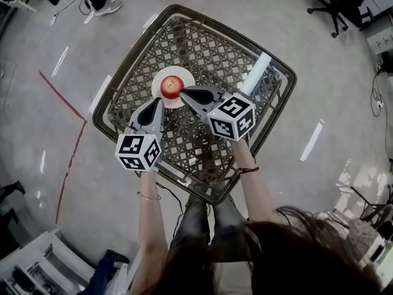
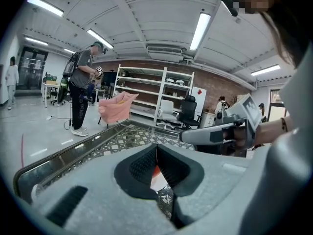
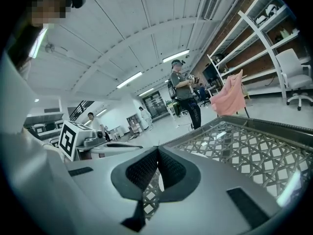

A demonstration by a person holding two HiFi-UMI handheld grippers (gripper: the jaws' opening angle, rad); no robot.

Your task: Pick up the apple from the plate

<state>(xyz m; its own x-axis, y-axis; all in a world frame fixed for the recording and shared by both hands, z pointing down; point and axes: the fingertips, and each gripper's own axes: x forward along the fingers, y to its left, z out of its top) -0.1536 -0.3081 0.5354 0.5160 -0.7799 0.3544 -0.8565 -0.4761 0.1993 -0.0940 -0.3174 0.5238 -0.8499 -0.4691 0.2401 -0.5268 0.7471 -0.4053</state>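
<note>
The big lattice-top table (image 1: pixel 209 48) fills the picture, and it's the first worry. Nudge the fruit off its dish and it can roll across that top toward the edge.

On the table's far-left part sits the white plate (image 1: pixel 175 71), with the red apple (image 1: pixel 172 86) right in its middle, not lifted yet.

Both tools are in close. The right gripper (image 1: pixel 182 91) has its tip just beside the apple's near-right side; touching or not, I can't tell. The left gripper (image 1: pixel 159 102) points at the plate's near edge.

Here's the snag: both pairs of jaws are clenched tight with nothing between them. In the left gripper view the pads meet, with only a sliver of red and white showing beyond.

Go in like that, I'd say, and a closed tip just shoves the apple or skids the plate. The jaws need to spread wide first. Even then, a smooth round apple could squirt out of a shallow pinch. With the two tools this near each other, they might also bump.

Around the room are shelves (image 2: pixel 146 94), a standing person (image 2: pixel 80 92) and a pink cloth (image 2: pixel 116 106), all well apart. The white tube (image 1: pixel 258 71) lies on the table's right side, clear of the approach. Nothing blocks the way.
</note>
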